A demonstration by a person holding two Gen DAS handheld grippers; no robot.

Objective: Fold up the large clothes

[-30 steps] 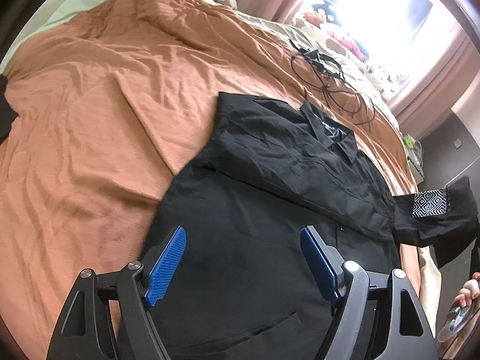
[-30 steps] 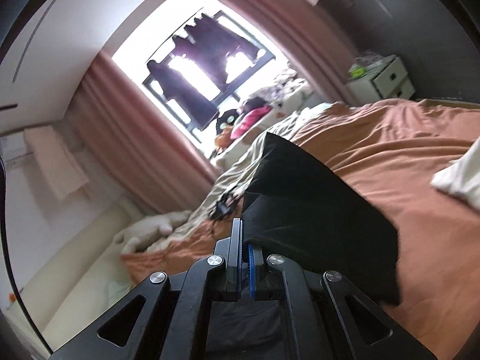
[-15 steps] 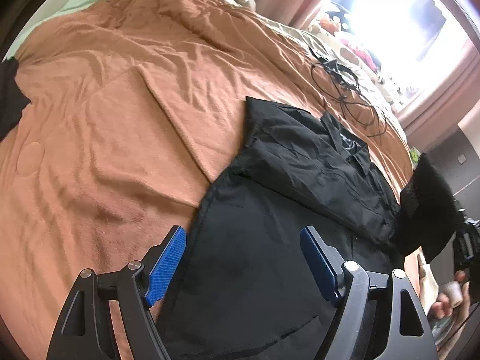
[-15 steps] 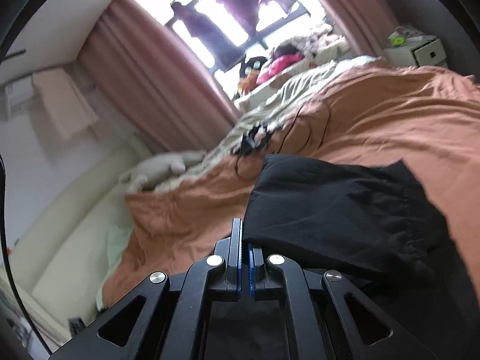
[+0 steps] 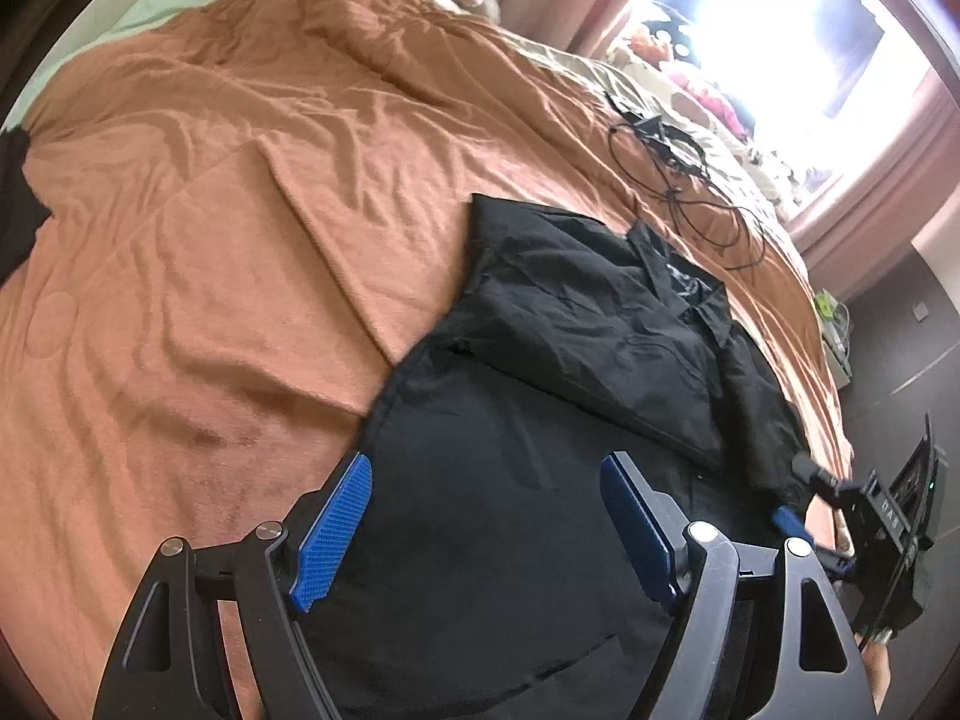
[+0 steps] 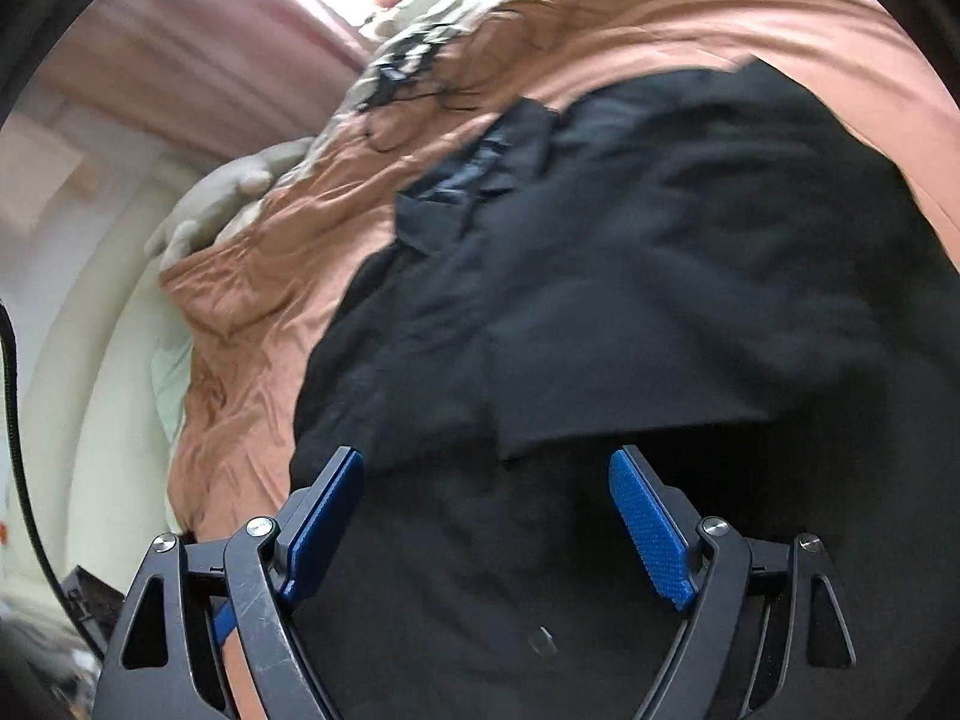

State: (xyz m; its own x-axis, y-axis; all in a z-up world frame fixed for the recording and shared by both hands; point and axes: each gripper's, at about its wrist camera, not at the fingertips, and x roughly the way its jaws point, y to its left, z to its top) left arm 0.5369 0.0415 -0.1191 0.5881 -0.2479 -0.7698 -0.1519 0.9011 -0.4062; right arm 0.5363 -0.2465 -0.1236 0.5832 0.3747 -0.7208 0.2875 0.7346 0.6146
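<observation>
A large black collared shirt [image 5: 540,396] lies spread on the orange bed cover [image 5: 210,210], with both sleeves folded in over its body. My left gripper [image 5: 486,525] is open and empty, hovering over the shirt's lower part. My right gripper [image 6: 492,516] is open and empty just above the shirt [image 6: 630,300]; it also shows at the right edge of the left wrist view [image 5: 798,501]. The shirt's collar [image 6: 474,180] points toward the window.
Black cables [image 5: 678,162] lie on the cover beyond the collar. A pale pillow [image 6: 228,204] sits at the head of the bed. A white nightstand [image 5: 837,330] stands past the bed's far side. Another dark cloth [image 5: 15,204] lies at the left edge.
My right gripper carried the right sleeve across onto the shirt's body, then opened and let it go. My left gripper stayed open and shifted slightly over the shirt.
</observation>
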